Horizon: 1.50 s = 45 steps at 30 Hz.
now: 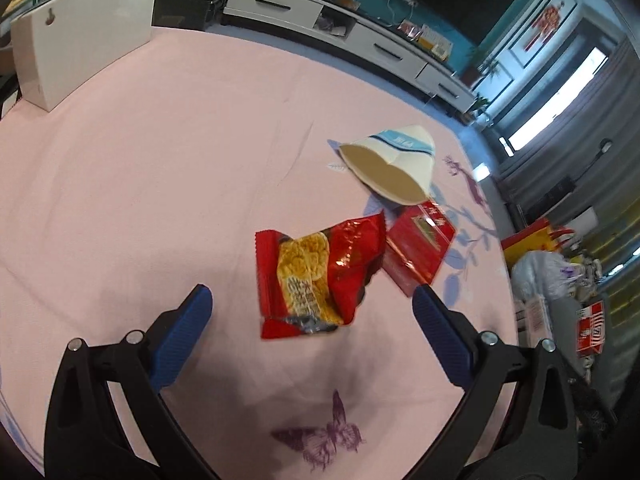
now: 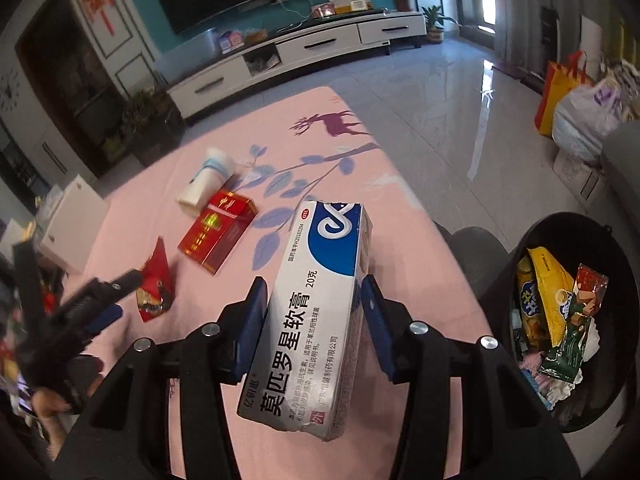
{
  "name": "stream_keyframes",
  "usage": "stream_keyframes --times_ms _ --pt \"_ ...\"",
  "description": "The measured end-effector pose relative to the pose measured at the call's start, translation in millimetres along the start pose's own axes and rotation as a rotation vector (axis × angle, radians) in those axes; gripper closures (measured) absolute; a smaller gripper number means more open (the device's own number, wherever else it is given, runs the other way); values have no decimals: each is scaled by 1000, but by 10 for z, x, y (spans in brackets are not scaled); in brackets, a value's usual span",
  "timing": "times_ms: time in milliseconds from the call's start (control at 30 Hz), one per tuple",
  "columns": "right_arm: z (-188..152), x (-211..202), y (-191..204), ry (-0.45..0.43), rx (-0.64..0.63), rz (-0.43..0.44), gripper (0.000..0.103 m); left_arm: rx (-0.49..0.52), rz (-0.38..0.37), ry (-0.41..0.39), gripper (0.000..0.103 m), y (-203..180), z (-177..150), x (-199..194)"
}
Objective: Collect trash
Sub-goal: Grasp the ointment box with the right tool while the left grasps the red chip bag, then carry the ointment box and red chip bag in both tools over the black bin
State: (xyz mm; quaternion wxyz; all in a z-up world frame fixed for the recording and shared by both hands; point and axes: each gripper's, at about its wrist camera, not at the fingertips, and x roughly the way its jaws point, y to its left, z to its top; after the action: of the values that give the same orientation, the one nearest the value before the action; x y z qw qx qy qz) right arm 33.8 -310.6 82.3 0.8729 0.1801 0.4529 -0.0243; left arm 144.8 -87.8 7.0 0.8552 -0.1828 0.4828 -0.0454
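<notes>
The right gripper [image 2: 314,312] has its jaws clamped on a white and blue ointment box [image 2: 320,312], the blue pads pressing its two long sides. The box is lifted clear of the pink tablecloth [image 2: 360,184] and tilts forward, its far end towards the table edge. To its right, off the table and lower, stands a black bin [image 2: 624,320] already holding wrappers, among them a yellow bag [image 2: 544,292] and a green packet [image 2: 572,340].

The left gripper [image 1: 312,294] has its jaws wide apart and holds nothing. It hangs above a red snack wrapper [image 1: 320,276] that lies flat on the table between and just ahead of the two pads. The wrapper's right edge touches or overlaps a red cigarette pack [image 1: 420,248]. Just beyond the pack a crushed paper cup [image 1: 396,168] lies on its side, its mouth facing the camera. In the right wrist view the left gripper shows blurred at the left edge, near the wrapper.

A white box [image 1: 84,44] stands at the far left of the table. Bags [image 2: 576,104] sit on the tiled floor [image 2: 440,92].
</notes>
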Motion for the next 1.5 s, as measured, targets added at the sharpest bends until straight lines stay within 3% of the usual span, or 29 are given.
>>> stream_keyframes --times_ms 133,167,300,367,467,533,567,800,1033,1100,1500 --pt "80 -93 -230 -27 46 -11 54 -41 31 -2 7 4 16 132" --pt "90 -119 -274 -34 55 -9 54 -43 46 -10 16 2 20 140" --pt "138 -232 -479 -61 99 -5 54 -15 118 -22 33 -71 34 183" --pt "146 -270 -553 -69 117 -14 54 -8 139 -39 36 -91 26 168" --pt "156 -324 -658 -75 142 -6 54 -24 125 -60 55 -74 -9 126" --pt "163 -375 -704 -84 148 2 54 -56 84 -45 76 -47 -35 117" --pt "163 -395 -727 -89 152 2 54 -65 72 -41 79 -30 -49 110" --pt "179 -510 -840 -113 173 6 54 -42 65 -84 82 -128 -244 -187" --pt "184 -669 -937 -145 187 7 54 -31 -13 -149 82 -249 -433 -724" --pt "189 -726 -973 -156 181 3 54 -18 -66 -154 82 -319 -477 -850" --pt "115 -1205 -1348 -263 222 -81 54 126 -193 -200 81 -1032 -781 -1231"
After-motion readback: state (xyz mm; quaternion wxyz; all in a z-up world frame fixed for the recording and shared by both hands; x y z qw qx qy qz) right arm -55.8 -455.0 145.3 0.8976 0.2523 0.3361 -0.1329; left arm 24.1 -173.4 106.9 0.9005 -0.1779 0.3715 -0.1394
